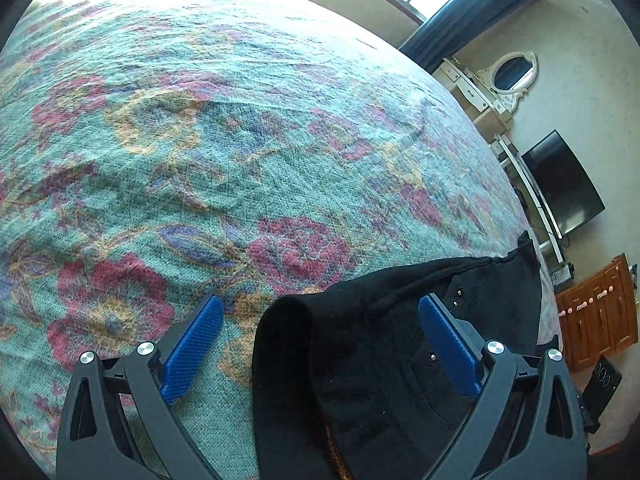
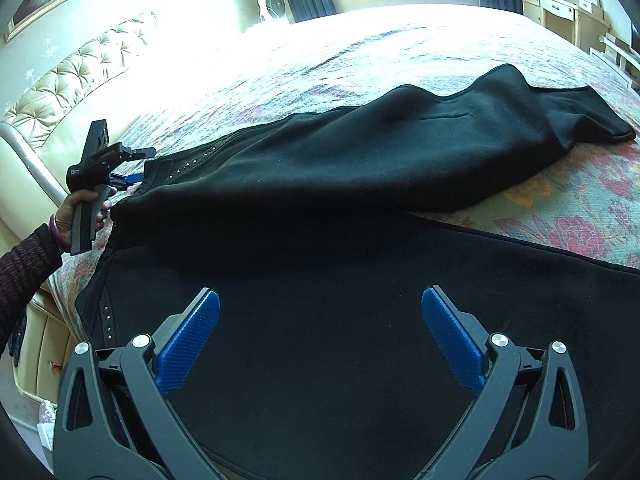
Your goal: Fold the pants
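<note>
Left gripper (image 1: pixel 320 344) — agape over pants (image 1: pixel 380 360)

A wide bed (image 2: pixel 400 40) carries everything, covered by a teal bedspread (image 1: pixel 200 160) woven with red, blue and yellow flowers and lightly rumpled. A cream tufted headboard (image 2: pixel 80 76) stands at one end. Directly on the bedspread lie black pants (image 2: pixel 340 168), spread out with one leg stretching across the cover towards the far side and the other nearer the edge; small studs dot the waist end.
</note>
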The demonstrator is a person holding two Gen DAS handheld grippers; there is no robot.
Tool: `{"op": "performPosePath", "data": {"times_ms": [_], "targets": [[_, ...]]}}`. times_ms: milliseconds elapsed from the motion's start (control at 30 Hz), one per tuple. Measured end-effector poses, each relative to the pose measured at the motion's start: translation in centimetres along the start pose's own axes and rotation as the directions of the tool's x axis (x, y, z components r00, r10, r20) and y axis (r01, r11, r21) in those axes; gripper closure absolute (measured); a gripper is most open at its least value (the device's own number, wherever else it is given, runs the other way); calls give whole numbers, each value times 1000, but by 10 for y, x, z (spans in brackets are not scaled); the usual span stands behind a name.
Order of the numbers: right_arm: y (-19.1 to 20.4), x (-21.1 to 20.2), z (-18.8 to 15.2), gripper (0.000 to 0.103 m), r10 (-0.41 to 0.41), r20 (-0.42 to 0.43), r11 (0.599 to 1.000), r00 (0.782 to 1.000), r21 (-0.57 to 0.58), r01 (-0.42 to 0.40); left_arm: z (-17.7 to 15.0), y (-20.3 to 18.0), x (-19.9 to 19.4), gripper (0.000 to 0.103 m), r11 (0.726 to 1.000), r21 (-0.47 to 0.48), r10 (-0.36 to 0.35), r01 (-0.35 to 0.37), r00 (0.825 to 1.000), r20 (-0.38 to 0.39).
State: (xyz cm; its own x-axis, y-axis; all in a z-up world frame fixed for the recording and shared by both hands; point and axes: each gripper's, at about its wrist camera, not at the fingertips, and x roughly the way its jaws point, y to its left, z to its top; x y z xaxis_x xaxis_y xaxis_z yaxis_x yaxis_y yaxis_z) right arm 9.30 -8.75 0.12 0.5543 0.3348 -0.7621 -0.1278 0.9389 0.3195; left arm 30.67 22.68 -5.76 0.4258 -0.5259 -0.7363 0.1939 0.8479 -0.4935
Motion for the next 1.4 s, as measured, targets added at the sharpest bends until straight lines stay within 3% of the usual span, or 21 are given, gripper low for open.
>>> {"op": "performPosePath", "data": {"times_ms": [33,67,100,167,233,400,467,600,700,733,767,800,833,867,1000,1067,1167,1233,1300,1400], "targets": [[-2,1,6,2,21,-8,1000,1000,-4,-22,1,1,1,42,1000,25,18,-18,1000,-3],[-4,2,13,2,46,-9,999,999,-13,-46,1,-1,2,64,998,55,40,-39,999,-12],[-7,2,21,2,66,-3,998,998,-18,-66,0,1,5,73,998,57,33,-31,999,-27],[-12,5,42,2,104,-9,994,995,-44,-105,-2,5,6,77,999,40,1,0,1000,-27],[-16,12,69,2,142,-18,983,990,-111,-143,-2,7,5,89,999,27,-37,38,999,-29],[-21,58,152,2,101,-66,922,993,-368,-119,0,5,7,90,999,28,-30,30,999,-33],[-24,86,182,2,119,-141,897,983,-409,-167,1,4,11,90,999,29,-24,25,999,-38],[-13,139,209,5,134,-328,827,935,-483,-288,2,1,15,90,999,41,-5,7,999,-39],[1,168,203,7,37,-436,766,899,-566,-306,5,3,16,87,1000,26,-5,6,999,-38],[2,176,199,39,18,-478,762,878,-562,-322,6,3,17,87,1000,21,-3,4,999,-36],[2,182,196,58,-5,-496,761,868,-565,-318,6,4,18,87,1000,12,-4,4,999,-35],[2,182,195,60,-6,-497,767,868,-559,-315,7,5,19,87,1000,0,-6,6,999,-35],[3,179,194,79,8,-506,771,862,-546,-328,7,7,20,87,1000,-14,-8,8,999,-33],[4,174,193,91,27,-517,772,856,-533,-346,8,8,21,87,1000,-24,-10,10,999,-32],[9,135,192,92,27,-389,783,921,-564,-261,8,-7,10,95,1000,24,14,-15,1000,7],[14,101,188,92,50,-290,787,956,-577,-217,8,-13,-9,95,999,22,-45,43,997,69],[27,44,165,92,28,-118,754,993,-649,-98,4,-23,-49,95,991,24,-132,130,975,178],[38,7,137,90,-6,4,709,1000,-705,6,-5,-29,-78,95,977,24,-212,212,947,242],[51,-23,98,89,-40,105,635,994,-765,106,-20,-40,-104,95,961,50,-274,271,920,281],[59,-46,30,89,-67,171,564,983,-807,178,-58,-58,-131,95,951,100,-309,293,907,285]]}}
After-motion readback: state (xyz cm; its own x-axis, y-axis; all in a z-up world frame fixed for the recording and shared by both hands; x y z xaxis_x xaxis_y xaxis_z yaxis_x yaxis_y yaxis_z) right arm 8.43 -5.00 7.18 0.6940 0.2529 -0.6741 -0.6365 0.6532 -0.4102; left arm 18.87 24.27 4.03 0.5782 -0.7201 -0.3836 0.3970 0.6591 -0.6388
